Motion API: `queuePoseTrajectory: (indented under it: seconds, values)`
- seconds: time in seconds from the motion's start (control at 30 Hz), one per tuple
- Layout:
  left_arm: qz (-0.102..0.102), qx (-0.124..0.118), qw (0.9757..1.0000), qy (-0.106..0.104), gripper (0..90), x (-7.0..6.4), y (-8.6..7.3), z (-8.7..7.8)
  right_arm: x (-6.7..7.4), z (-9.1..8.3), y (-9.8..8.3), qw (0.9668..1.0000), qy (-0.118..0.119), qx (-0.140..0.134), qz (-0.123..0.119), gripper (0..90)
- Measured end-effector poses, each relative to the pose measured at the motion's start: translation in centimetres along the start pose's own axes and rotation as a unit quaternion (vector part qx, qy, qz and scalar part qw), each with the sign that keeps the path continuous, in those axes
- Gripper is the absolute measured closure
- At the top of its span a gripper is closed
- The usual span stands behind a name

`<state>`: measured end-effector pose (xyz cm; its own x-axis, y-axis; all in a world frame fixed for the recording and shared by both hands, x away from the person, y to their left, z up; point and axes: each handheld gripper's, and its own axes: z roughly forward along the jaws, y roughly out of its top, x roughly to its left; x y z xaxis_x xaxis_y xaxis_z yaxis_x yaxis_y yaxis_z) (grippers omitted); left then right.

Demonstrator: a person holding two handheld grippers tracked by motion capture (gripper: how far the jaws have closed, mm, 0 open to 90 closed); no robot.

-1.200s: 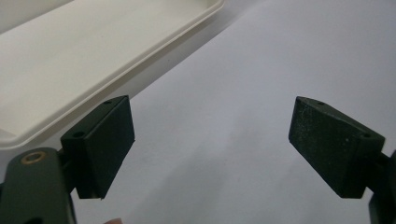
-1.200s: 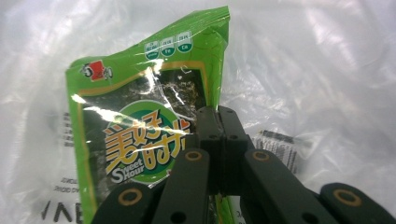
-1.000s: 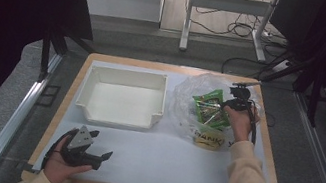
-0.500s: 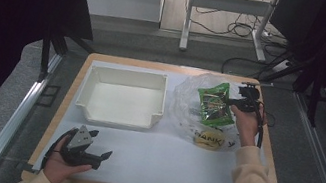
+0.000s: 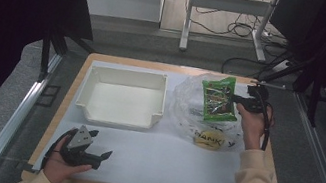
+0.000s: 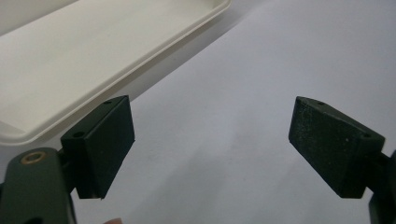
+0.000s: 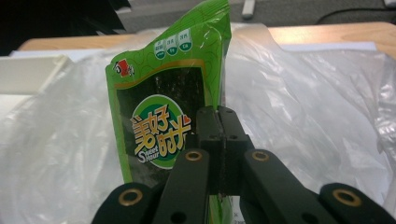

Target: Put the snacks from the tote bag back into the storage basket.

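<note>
White paper covered the table [image 5: 177, 170]. At two o'clock the right gripper [image 7: 219, 140] was clamped on the edge of a green snack packet [image 5: 219, 99], held above a plastic bag [image 5: 188, 107]. It seemed light, crinkly and slippery, so an edge grip suited it. The left gripper [image 6: 210, 144] rested with jaws apart at seven o'clock.

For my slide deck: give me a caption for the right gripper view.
Right gripper, fingers shut on a green snack packet, holds it above a clear plastic bag.
</note>
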<state>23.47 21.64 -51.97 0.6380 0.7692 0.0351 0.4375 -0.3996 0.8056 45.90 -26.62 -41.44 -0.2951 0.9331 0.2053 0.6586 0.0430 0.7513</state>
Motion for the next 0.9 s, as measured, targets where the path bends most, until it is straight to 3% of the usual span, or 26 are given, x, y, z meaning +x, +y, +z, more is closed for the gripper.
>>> queuePoseTrajectory:
  seconds: [0.47,0.73,0.9]
  values:
    - [0.0,0.001,1.0,0.001,14.4,0.0,0.0,0.1,0.5,-1.6,0.2,0.999,0.02,-0.04,0.002,90.0]
    - [-0.001,0.001,1.0,0.001,14.5,0.0,0.0,0.0,1.1,-2.4,0.4,0.9966,0.052,-0.061,0.018,90.0]
    - [-0.001,0.001,1.0,0.002,14.5,0.0,0.0,0.0,1.8,-3.2,0.8,0.9954,0.059,-0.075,0.013,90.0]
